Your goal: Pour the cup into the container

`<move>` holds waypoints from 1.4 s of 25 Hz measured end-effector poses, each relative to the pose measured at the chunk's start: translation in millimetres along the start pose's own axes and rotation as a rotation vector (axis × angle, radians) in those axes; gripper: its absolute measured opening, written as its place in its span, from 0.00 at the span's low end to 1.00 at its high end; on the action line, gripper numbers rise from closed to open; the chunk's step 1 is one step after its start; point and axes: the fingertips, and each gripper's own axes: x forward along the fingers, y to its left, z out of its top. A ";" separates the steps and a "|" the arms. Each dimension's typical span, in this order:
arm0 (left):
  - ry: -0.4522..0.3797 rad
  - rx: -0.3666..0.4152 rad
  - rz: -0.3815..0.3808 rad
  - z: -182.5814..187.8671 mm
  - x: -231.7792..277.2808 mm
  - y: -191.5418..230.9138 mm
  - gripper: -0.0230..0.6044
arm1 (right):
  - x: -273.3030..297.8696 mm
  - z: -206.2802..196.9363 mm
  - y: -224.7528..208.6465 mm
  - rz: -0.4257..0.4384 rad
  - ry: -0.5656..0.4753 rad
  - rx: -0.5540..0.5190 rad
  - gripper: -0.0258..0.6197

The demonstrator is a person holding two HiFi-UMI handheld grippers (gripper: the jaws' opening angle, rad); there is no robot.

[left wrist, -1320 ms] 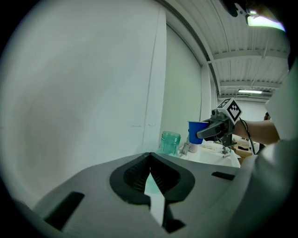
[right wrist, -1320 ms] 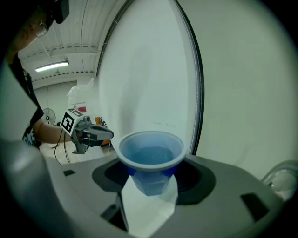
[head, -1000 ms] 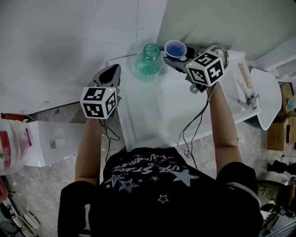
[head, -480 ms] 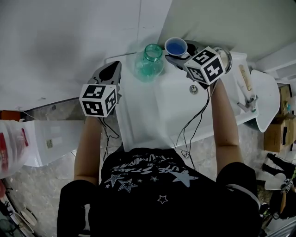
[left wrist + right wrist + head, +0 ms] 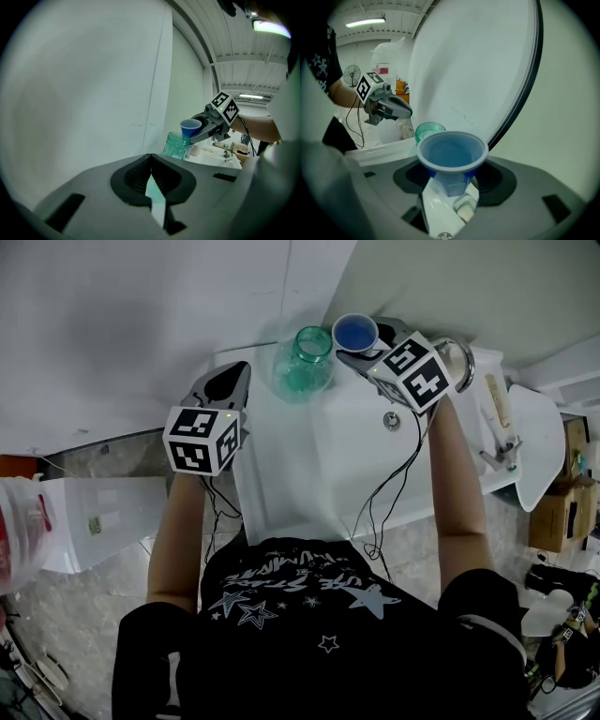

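Note:
A blue cup (image 5: 355, 333) with blue liquid in it is held upright, and my right gripper (image 5: 359, 353) is shut on its lower part. In the right gripper view the cup (image 5: 452, 152) sits between the jaws of that gripper (image 5: 450, 180). A green glass jar (image 5: 307, 360), open at the top, stands on the white table (image 5: 281, 474) just left of the cup. It also shows as the jar (image 5: 429, 131) beyond the cup. My left gripper (image 5: 228, 379) hovers left of the jar, its jaws closed with nothing in them. In the left gripper view, jar (image 5: 177, 145) and cup (image 5: 190, 126) appear side by side.
The wall runs close behind the jar. At the right of the table lie a metal ring (image 5: 461, 360), small tools (image 5: 497, 395) and a white round plate (image 5: 542, 432). Cables (image 5: 394, 493) hang off the front edge. A white box (image 5: 94, 521) stands on the floor at left.
The right gripper has edged slightly farther away with the cup still in it. The left gripper has hardly moved.

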 end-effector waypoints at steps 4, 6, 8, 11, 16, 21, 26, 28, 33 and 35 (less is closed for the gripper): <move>0.001 0.001 -0.003 -0.5 0.6 -1.4 0.05 | -1.6 3.8 -1.1 -0.015 0.024 -0.050 0.47; 0.000 0.001 -0.005 -0.2 1.0 -2.5 0.05 | -1.7 6.0 -1.7 -0.022 0.032 -0.078 0.47; -0.001 0.001 -0.009 -0.2 1.6 -3.7 0.05 | -1.4 8.6 -2.1 -0.028 0.037 -0.101 0.47; -0.002 -0.001 -0.011 0.0 2.2 -4.0 0.05 | -1.5 13.4 -0.8 -0.034 0.054 -0.122 0.47; -0.007 -0.009 -0.011 0.7 2.4 -2.4 0.05 | 1.5 14.8 -2.5 -0.051 0.094 -0.184 0.47; -0.011 -0.015 -0.010 -0.4 1.4 -0.7 0.05 | 1.9 16.8 -4.7 -0.076 0.129 -0.252 0.47; -0.016 -0.020 -0.012 -0.2 2.0 -2.0 0.05 | 1.9 18.6 -6.7 -0.096 0.157 -0.307 0.47; -0.018 -0.023 -0.012 -0.3 1.8 -1.6 0.05 | 2.9 18.0 -6.7 -0.101 0.168 -0.319 0.47; -0.016 -0.032 -0.010 -3.9 0.3 0.7 0.05 | 4.9 17.1 -9.5 -0.134 0.192 -0.356 0.47; -0.015 -0.035 -0.009 -5.3 -0.5 1.7 0.05 | 5.3 16.2 -10.6 -0.146 0.203 -0.375 0.47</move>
